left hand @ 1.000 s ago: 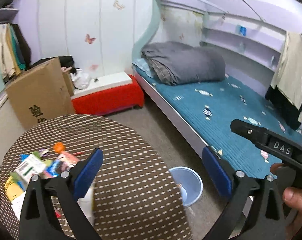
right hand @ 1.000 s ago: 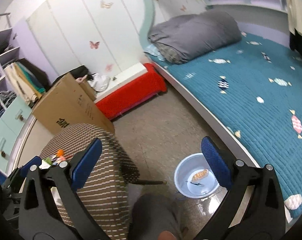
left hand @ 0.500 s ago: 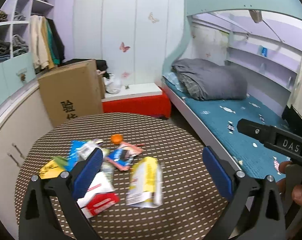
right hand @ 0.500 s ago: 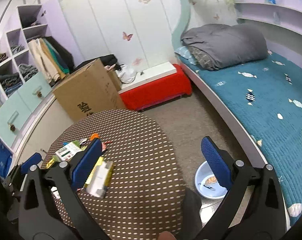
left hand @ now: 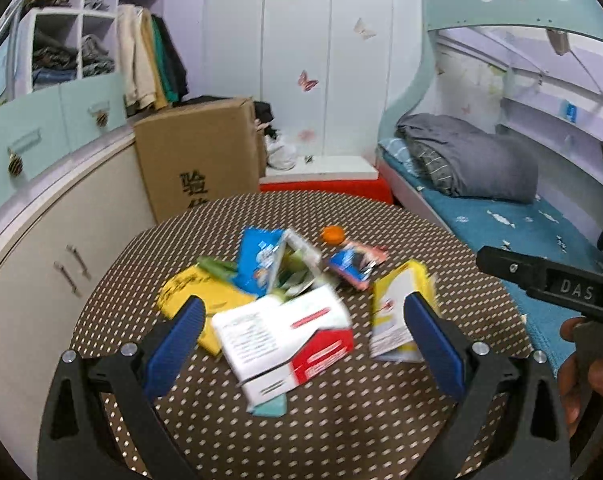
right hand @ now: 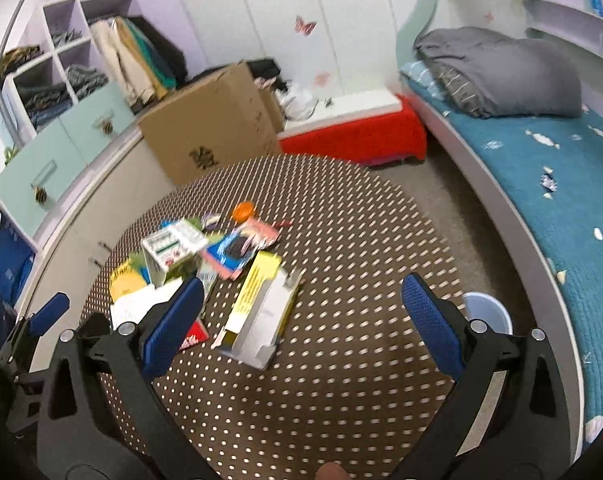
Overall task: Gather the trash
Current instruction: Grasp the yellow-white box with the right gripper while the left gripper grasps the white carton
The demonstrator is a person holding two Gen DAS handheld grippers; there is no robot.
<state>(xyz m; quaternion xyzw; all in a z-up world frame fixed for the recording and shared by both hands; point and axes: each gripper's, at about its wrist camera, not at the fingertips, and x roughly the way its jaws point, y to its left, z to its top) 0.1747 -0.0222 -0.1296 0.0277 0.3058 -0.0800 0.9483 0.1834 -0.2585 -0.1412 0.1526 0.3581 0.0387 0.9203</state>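
Directly ahead of the left tool (left hand: 301, 332), whose fingers are spread and empty, the white-and-red cardboard box (left hand: 287, 336) lies near the round dotted brown table's (left hand: 361, 420) near edge, long axis crosswise. Right tool (right hand: 299, 320), released too, hangs nearer the yellow carton (right hand: 259, 304).

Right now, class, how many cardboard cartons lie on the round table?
3: white-and-red carton nearest the left gripper, yellow carton right of it, green-white carton behind. Wrappers may hide more.
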